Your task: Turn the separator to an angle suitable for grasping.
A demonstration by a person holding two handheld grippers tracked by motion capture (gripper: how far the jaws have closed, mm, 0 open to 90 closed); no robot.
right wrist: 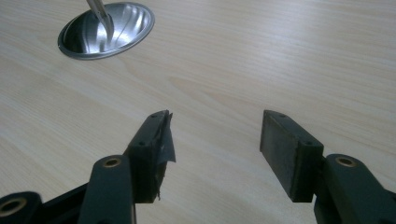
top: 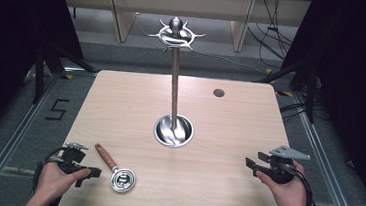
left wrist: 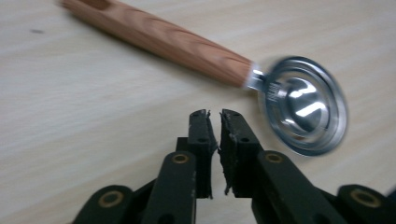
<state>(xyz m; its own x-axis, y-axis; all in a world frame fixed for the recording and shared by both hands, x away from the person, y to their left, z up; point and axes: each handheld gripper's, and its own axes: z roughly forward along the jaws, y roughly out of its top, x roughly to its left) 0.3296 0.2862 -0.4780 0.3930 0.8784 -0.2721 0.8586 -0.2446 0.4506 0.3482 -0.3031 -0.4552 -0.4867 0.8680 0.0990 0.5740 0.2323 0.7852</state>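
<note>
A utensil (top: 115,170) with a wooden handle and a round shiny metal head lies flat on the wooden table (top: 213,196) near its front left corner. In the left gripper view the utensil (left wrist: 187,46) lies just beyond the jaws, head (left wrist: 303,105) to the right. My left gripper (top: 95,172) (left wrist: 214,114) sits just left of the head, its jaws drawn together to a thin slit with nothing in it. My right gripper (top: 250,164) (right wrist: 215,116) hovers at the front right, jaws wide apart over bare wood.
A tall metal stand (top: 174,92) rises from a round dished base (top: 173,131) (right wrist: 107,28) at the table's middle, with curved hooks (top: 176,33) at its top. A small dark round hole (top: 218,92) marks the far right of the table. Cables lie on the floor beyond.
</note>
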